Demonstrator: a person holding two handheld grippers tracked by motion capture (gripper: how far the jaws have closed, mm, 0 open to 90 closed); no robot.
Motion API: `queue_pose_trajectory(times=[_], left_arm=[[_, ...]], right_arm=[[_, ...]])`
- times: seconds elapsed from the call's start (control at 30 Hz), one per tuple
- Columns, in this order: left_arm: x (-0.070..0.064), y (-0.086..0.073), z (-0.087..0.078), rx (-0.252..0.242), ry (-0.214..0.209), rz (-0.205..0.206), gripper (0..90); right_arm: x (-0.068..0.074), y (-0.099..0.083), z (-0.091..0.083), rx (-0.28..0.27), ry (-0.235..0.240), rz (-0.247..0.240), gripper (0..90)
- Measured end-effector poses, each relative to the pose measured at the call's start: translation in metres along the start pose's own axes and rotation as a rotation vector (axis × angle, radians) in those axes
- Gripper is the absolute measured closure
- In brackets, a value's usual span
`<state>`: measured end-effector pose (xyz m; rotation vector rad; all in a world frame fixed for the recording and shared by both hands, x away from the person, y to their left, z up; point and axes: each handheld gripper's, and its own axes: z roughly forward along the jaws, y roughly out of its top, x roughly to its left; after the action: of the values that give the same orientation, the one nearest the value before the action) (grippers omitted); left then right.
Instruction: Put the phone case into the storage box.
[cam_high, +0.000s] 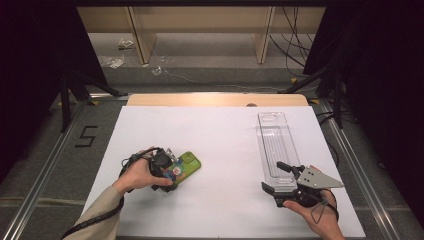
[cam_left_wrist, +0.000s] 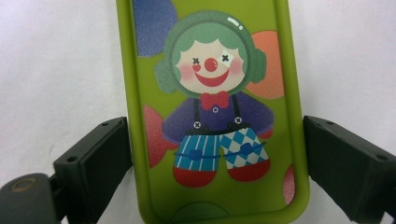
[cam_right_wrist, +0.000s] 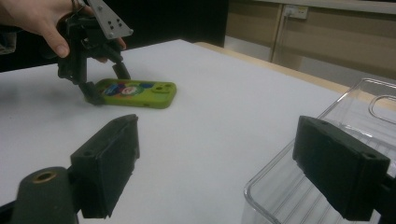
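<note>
Nearby, clear tray (cam_high: 274, 142) (right gripper (cam_high: 278, 183) beside)

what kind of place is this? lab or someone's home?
Likely a lab recording rig: white table between metal rails, loose cables on the floor, a taped "5" marker.

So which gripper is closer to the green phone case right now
Left. The left gripper straddles the green phone case, a jaw on each side. The right gripper is across the table at the clear tray.
</note>
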<state>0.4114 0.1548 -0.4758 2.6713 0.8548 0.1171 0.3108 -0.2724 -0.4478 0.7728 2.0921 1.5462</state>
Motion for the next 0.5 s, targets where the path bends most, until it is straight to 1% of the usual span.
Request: queue_pose_trajectory(times=[0.3, 0.5], left_arm=[[-0.0014, 0.0047, 0.0006, 0.034, 0.013, -0.005, 9.7], [-0.0015, 0.0059, -0.0001, 0.041, 0.012, -0.016, 12.3]], right_arm=[[0.0002, -0.0002, 0.0002, 0.002, 0.002, 0.001, 15.7], [0.0001, -0.0002, 0.0001, 0.001, 0.003, 0.001, 15.8]])
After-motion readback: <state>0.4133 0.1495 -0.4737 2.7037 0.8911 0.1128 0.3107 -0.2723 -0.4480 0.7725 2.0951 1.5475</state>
